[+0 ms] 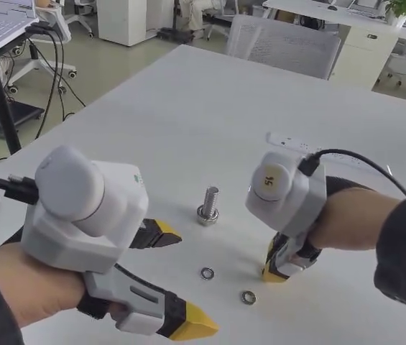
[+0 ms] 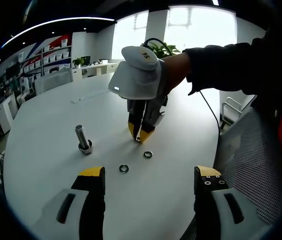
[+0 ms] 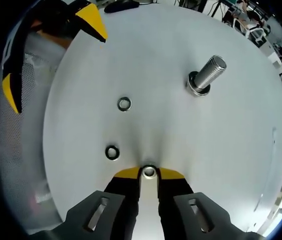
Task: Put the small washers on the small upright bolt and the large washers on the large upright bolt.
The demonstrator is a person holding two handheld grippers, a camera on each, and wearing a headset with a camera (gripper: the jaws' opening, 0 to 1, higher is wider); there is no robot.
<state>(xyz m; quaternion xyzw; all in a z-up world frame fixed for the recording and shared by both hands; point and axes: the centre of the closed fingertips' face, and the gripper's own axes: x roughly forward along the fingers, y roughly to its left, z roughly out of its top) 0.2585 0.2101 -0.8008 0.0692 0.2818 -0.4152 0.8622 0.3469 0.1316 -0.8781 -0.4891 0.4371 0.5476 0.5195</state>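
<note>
Right claw (image 1: 277,272), tips down on the surface (image 1: 210,115), pinches one washer (image 3: 149,172); left claw (image 2: 149,172) spread, hovering. Best lifted level, hole centred over the upright bolt (image 1: 208,205), then released.

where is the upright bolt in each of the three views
head view: upright bolt stands at centre, just above the two loose washers.
left gripper view: bolt left of centre, above the left-hand jaw.
right gripper view: bolt upper right, beyond the pinched washer in the right gripper.
shared landmark: the two loose washers lying flat near the bolt.
</note>
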